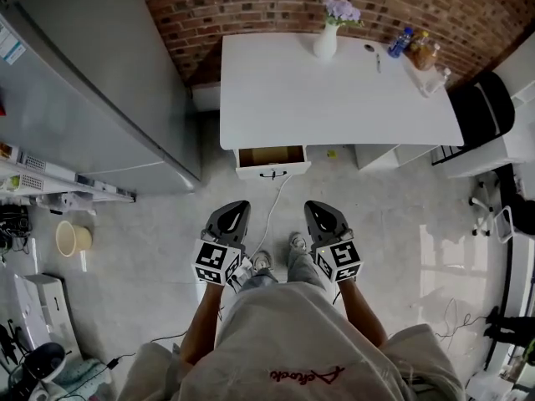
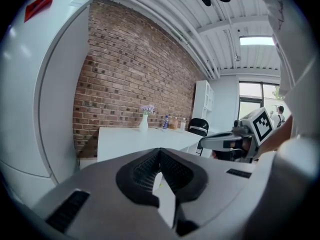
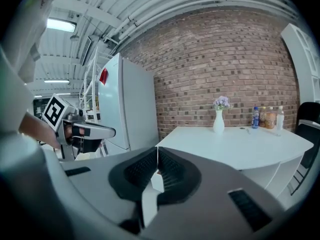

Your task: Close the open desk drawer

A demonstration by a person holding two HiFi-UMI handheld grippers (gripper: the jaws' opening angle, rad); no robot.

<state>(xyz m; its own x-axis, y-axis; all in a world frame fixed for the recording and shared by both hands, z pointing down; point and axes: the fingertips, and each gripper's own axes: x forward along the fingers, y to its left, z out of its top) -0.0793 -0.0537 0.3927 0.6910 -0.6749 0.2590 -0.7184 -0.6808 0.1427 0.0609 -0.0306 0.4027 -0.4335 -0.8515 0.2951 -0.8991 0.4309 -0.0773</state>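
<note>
One drawer is hanging open under the desk's left end, interior showing. Nothing is touching it, so the whole push is waiting to be done. The left gripper and right gripper are pointing at it from well apart, jaws pressed together, empty. Bare floor is lying between them and the drawer, with a cable trailing across it and the fridge crowding the left.

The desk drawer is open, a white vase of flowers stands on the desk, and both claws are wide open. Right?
Only the claws are wrong. The left claw, in the left gripper view, and the right claw, in the right gripper view, have jaws together, holding nothing. The drawer is open; the vase stands on the desk.
</note>
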